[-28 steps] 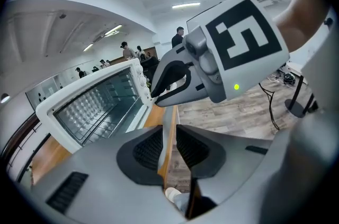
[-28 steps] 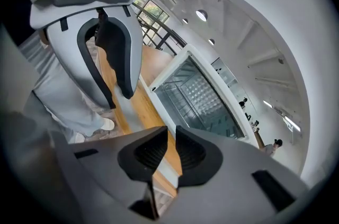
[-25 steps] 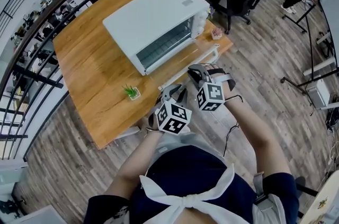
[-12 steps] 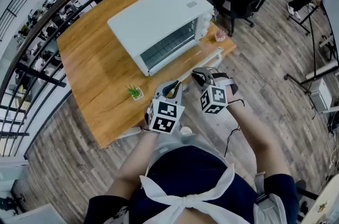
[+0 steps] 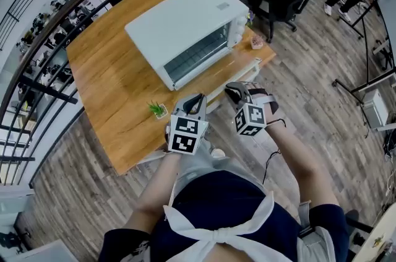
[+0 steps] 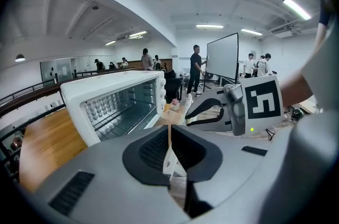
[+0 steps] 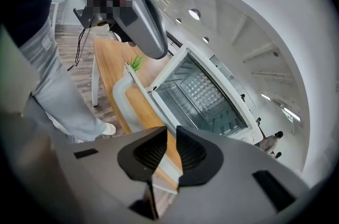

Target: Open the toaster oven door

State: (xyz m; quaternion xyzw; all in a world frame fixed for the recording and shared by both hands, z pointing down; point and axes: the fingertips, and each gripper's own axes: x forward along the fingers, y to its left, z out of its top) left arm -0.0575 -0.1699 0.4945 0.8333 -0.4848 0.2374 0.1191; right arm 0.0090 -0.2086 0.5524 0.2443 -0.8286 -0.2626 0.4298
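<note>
On your left, left gripper (image 5: 197,100): fingers pressed together, empty; keep it off the door (image 5: 240,70).
Toaster oven (image 5: 185,19): on the table (image 5: 114,78), door already lying flat open.
Right gripper (image 5: 232,89): fingers slightly apart, empty, over the door's front edge; withdraw without nudging it.

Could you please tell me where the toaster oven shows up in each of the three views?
Head view: the toaster oven sits upper centre on the table, with its door open.
Left gripper view: left of centre, with its open cavity facing the camera.
Right gripper view: centre right, tilted, with the door dropped towards lower left.
Shared landmark: the wooden table beneath it.
</note>
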